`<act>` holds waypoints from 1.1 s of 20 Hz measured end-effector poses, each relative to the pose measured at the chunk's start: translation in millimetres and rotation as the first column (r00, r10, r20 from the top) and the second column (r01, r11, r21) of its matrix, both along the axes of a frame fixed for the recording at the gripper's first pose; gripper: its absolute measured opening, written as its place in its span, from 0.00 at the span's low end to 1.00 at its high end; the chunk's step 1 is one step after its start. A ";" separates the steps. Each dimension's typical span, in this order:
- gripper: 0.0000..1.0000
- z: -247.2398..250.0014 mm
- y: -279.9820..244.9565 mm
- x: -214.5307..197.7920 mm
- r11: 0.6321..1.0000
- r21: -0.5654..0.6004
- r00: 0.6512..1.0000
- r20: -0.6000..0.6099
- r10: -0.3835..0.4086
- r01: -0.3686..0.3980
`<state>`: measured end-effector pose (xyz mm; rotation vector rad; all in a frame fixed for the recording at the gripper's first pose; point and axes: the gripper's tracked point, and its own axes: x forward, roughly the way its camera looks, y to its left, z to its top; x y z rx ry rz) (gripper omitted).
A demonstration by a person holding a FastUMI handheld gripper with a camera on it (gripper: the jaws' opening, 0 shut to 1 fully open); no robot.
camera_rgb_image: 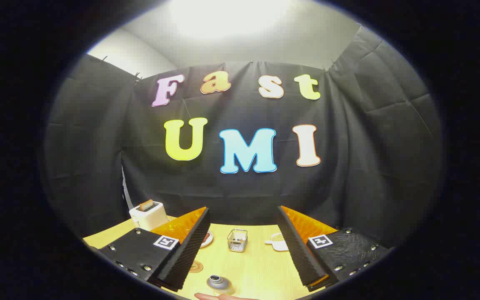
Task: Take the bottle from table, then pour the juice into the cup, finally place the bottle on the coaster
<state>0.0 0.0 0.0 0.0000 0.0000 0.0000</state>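
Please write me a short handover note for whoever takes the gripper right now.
Gripper: fingers open, holding nothing, raised above the table.
Bottle: upright on the table, between the fingers and close in; a hand shows just beside it.
Coaster: beside the left finger, bare.
Cup: farther out between the fingers.
Done: nothing yet.
Left: grasp bottle, pour into cup, set bottle on coaster.

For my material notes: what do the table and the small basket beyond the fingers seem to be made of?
Table: probably wood or wood-look laminate, pale yellow with faint grain lines, matte. Basket: likely metal wire, thin shiny see-through mesh. The gripper is open, with nothing between its fingers.
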 end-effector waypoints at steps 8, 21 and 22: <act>0.98 -4.3 4.7 0.0 1.000 -0.023 1.000 0.007 -0.007 0.007; 0.98 -21.7 6.3 6.6 0.999 -0.039 1.000 -0.010 -0.011 0.011; 0.98 -26.0 8.4 6.9 0.999 -0.038 1.000 -0.016 -0.007 0.006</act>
